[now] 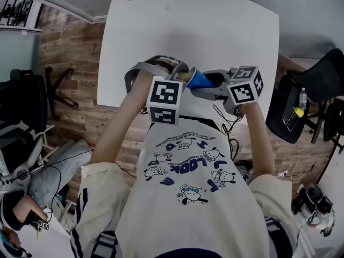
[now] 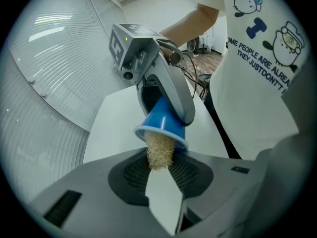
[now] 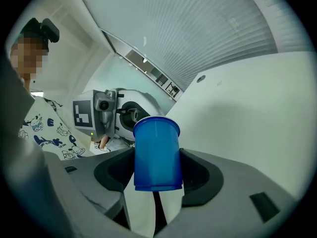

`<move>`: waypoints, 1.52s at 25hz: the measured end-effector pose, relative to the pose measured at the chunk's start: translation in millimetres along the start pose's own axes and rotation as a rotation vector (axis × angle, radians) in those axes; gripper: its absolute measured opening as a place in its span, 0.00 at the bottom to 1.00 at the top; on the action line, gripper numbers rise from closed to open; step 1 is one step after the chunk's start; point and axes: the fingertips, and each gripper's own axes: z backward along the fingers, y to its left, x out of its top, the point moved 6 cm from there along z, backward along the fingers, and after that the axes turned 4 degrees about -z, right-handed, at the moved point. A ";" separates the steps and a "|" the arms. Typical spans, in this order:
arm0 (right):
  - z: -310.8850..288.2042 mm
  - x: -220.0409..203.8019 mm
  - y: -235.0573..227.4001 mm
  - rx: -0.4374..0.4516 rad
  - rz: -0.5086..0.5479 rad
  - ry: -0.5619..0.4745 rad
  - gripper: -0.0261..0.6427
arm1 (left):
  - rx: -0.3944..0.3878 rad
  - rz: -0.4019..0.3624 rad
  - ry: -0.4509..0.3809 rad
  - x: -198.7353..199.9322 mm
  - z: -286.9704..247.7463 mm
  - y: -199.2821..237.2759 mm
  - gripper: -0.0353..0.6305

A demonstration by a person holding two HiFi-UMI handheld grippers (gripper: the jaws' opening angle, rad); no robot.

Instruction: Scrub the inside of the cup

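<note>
Head view: blue cup [image 1: 200, 79] aloft over the near part of the white worktop [image 1: 215, 26]. Left gripper view: left tongs [image 2: 161, 180] clamp a fibrous scrubber [image 2: 159, 150], its far end inside the cup's mouth. Right gripper view: right tongs [image 3: 153, 195] grip the cup's base.

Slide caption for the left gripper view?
Left tongs hold a loofah scrubber inside the blue cup gripped by the right tongs.

The left claw [image 2: 159, 171] pinches a tan scrubber [image 2: 159, 151], its tip inside the mouth of a blue cup [image 2: 162, 124]. The right claw [image 2: 173, 114] grips the cup above the white tabletop [image 2: 116, 130].
</note>
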 end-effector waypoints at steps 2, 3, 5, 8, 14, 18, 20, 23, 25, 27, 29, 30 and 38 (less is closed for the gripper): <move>3.6 -0.1 0.3 0.003 -0.001 -0.016 0.43 | 0.001 0.016 -0.015 -0.2 1.4 0.2 0.25; 4.9 -0.1 0.0 0.003 -0.002 -0.022 0.43 | 0.003 0.025 -0.020 -1.0 2.0 0.4 0.25; 6.7 0.0 -1.2 0.003 -0.007 -0.032 0.43 | 0.010 0.044 -0.023 -4.1 3.1 1.6 0.25; 10.1 -0.5 -2.6 -0.002 -0.021 -0.042 0.43 | 0.024 0.089 -0.025 -10.8 4.3 3.5 0.25; 22.1 1.1 -2.7 -0.022 -0.014 -0.072 0.43 | 0.049 0.200 -0.050 -24.2 10.1 9.9 0.25; 30.1 4.7 -2.5 -0.045 -0.003 -0.103 0.43 | 0.080 0.266 -0.054 -35.9 14.3 16.2 0.25; 33.7 8.4 -1.8 -0.063 0.006 -0.131 0.43 | 0.084 0.334 -0.098 -39.8 17.6 18.2 0.25; 41.5 17.4 -0.1 -0.103 0.029 -0.195 0.43 | 0.095 0.469 -0.193 -41.4 23.4 22.2 0.25; 47.1 25.1 0.7 -0.150 0.055 -0.251 0.43 | 0.118 0.572 -0.241 -42.8 26.0 26.6 0.25; 51.4 32.4 1.1 -0.211 0.081 -0.308 0.43 | 0.155 0.707 -0.265 -45.6 26.3 32.5 0.25; 53.1 38.5 2.0 -0.279 0.111 -0.364 0.43 | 0.188 0.845 -0.293 -47.8 25.7 37.6 0.25; 53.3 41.4 2.9 -0.313 0.128 -0.392 0.43 | 0.201 0.900 -0.316 -47.6 25.9 39.7 0.25; 56.9 61.1 18.0 -0.493 0.236 -0.630 0.44 | 0.345 1.009 -0.378 -43.0 35.0 49.0 0.25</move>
